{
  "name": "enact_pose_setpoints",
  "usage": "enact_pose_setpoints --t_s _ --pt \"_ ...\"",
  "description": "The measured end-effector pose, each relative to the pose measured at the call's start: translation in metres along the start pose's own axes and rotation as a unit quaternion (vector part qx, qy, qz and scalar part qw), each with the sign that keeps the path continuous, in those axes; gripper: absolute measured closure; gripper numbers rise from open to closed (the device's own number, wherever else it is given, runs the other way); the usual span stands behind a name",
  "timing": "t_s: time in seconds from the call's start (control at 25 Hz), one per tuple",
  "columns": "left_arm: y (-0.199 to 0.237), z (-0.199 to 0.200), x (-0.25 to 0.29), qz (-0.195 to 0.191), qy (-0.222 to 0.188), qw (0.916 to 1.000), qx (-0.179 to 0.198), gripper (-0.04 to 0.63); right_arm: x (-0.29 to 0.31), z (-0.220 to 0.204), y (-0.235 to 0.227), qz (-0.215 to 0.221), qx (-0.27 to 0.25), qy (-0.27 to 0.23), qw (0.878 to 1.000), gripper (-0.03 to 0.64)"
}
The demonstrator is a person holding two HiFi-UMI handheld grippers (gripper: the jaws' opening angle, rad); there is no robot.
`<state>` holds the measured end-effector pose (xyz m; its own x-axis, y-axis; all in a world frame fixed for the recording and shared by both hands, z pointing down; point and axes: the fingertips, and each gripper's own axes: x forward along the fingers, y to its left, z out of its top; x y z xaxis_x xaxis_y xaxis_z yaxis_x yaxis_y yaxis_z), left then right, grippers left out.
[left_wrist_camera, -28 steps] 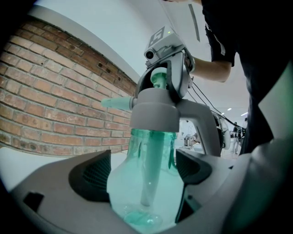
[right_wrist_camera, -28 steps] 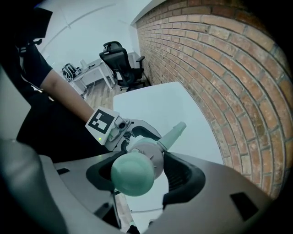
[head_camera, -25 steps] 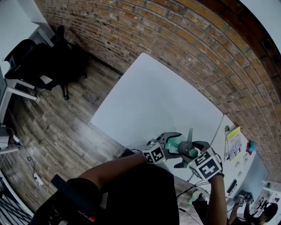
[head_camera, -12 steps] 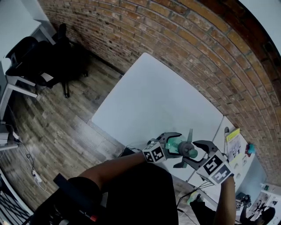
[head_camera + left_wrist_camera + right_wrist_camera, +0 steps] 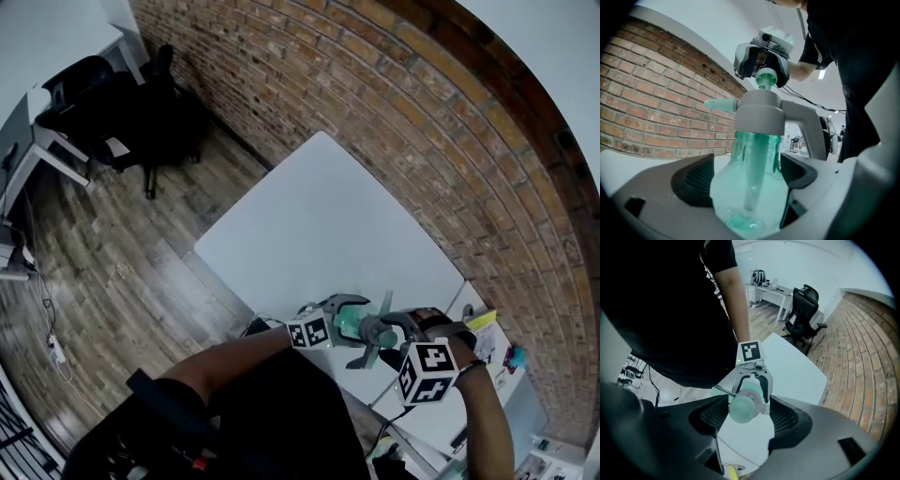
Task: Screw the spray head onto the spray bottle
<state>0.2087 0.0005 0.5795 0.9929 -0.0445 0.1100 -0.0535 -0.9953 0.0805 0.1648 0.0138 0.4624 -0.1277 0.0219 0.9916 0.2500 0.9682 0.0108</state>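
Left gripper view: gripping green spray bottle point(image 5: 740, 197) in left hand-held gripper point(image 5: 750, 176), jaws wide on its body, upright. Wearing grey spray head point(image 5: 759, 115) on top, nozzle point(image 5: 719, 104) left. Hanging right hand-held gripper point(image 5: 749, 417) nose-down, pump knob point(image 5: 740, 409) between spread jaws, probably not pinched. Held over white tabletop point(image 5: 328, 216) near edge; brick wall point(image 5: 375, 75) behind.

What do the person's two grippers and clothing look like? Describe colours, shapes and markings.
The left gripper and right gripper are matching grey moulded bodies with two broad curved fingers lined with dark ribbed pads. Each carries a white cube printed with black square markers. The person wears a black short-sleeved shirt.
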Motion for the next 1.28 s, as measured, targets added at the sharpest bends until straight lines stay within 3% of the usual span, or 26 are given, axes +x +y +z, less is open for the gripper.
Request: enact_pose_setpoints --t_s 0.32,0.84,1.0,1.28 --pt "0.002 -0.001 0.001 0.042 -0.003 0.9991 -0.006 0.166 0.021 -0.015 0.011 0.014 -0.148 0.028 0.989 0.356" --pt "0.005 0.003 -0.003 0.052 -0.02 0.9985 -0.004 0.16 0.039 -0.022 0.001 -0.015 -0.23 0.072 0.97 0.356" --pt "0.006 0.003 -0.004 0.053 -0.023 0.9983 -0.006 0.159 0.041 -0.021 0.001 -0.011 -0.224 0.08 0.971 0.356" --pt "0.005 0.002 -0.003 0.059 -0.027 0.9979 -0.009 0.158 0.042 -0.02 0.003 0.002 -0.139 0.056 0.989 0.356"
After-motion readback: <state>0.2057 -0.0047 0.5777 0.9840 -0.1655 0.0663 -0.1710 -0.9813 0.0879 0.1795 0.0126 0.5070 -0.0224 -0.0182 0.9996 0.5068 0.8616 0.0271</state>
